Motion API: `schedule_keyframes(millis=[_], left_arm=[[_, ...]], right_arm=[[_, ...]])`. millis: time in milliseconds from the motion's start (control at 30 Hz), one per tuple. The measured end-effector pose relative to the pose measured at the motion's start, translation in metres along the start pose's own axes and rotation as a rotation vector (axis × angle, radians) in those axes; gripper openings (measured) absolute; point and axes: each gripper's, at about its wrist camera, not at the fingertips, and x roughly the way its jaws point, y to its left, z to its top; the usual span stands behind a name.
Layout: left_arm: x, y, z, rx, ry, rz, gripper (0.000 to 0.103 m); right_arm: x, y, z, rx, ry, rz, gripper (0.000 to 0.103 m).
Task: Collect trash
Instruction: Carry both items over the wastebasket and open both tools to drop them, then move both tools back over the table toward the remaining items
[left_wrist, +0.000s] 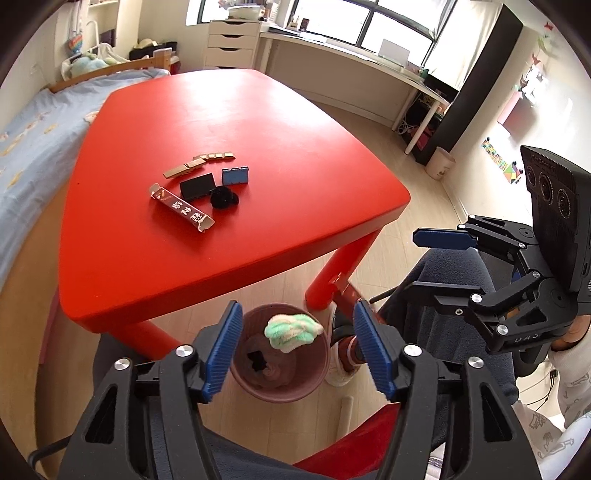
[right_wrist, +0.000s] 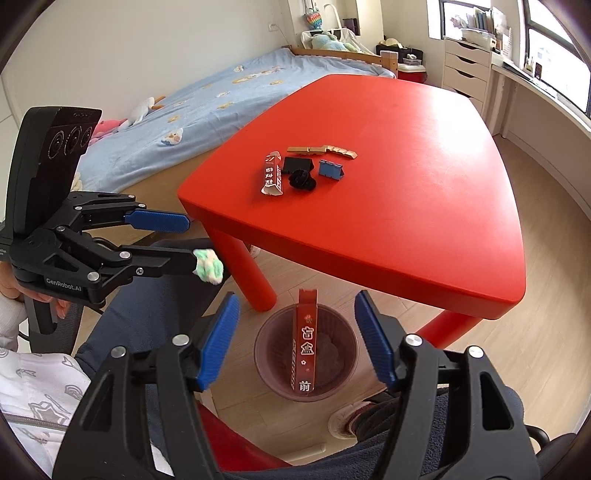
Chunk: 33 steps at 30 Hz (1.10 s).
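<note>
My left gripper (left_wrist: 298, 352) hangs open over a brown waste bin (left_wrist: 314, 384) on the floor. A green-and-white wad (left_wrist: 293, 330) sits between its blue pads (left_wrist: 223, 354), with a gap on each side. In the right wrist view the wad (right_wrist: 208, 269) lies at the tip of that gripper's (right_wrist: 192, 242) lower finger. My right gripper (right_wrist: 296, 343) is open too. A long red printed box (right_wrist: 306, 339) stands upright between its jaws above the bin (right_wrist: 266, 373), clear of both pads. On the red table (left_wrist: 258, 229) lies another red printed box (left_wrist: 183, 208).
On the table also lie a gold jointed strip (left_wrist: 199, 164), a black clip (left_wrist: 197, 185), a blue clip (left_wrist: 234, 176) and a black round piece (left_wrist: 223, 197). The bin stands by the table's legs, between a person's knees. A bed (right_wrist: 221, 103) runs beyond the table.
</note>
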Motion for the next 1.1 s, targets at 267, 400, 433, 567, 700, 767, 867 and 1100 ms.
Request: schedule_keyframes(millis=[267, 400, 433, 567, 700, 767, 867, 1100], left_arm=[[-0.004, 0.010, 0.001, -0.041, -0.021, 0.050, 0.095], [-0.004, 0.013, 0.001, -0.053, -0.024, 0.058, 0.095], [-0.004, 0.013, 0.001, -0.053, -0.024, 0.058, 0.095], [-0.006, 0.013, 0.001, -0.061, -0.031, 0.059, 0.095], [-0.006, 0.016, 0.001, -0.074, -0.029, 0.064, 0.095], [-0.006, 0.017, 0.002, -0.081, -0.028, 0.068, 0.095], [-0.006, 0.019, 0.002, -0.092, -0.023, 0.066, 0.095], [-0.006, 0.021, 0.004, -0.109, -0.013, 0.054, 0.095]], right_arm=[[0.001, -0.001, 0.001, 0.001, 0.002, -0.020, 0.097], [0.002, -0.003, 0.001, 0.008, 0.003, -0.016, 0.098], [0.001, -0.003, 0.001, 0.010, 0.002, -0.016, 0.098], [0.000, -0.004, 0.001, 0.020, -0.003, -0.012, 0.099], [0.000, -0.006, 0.002, 0.030, 0.001, -0.005, 0.099], [0.000, -0.007, 0.002, 0.031, 0.002, -0.003, 0.099], [0.000, -0.006, 0.002, 0.028, 0.001, -0.002, 0.099], [-0.001, -0.007, 0.005, 0.029, -0.003, 0.001, 0.099]])
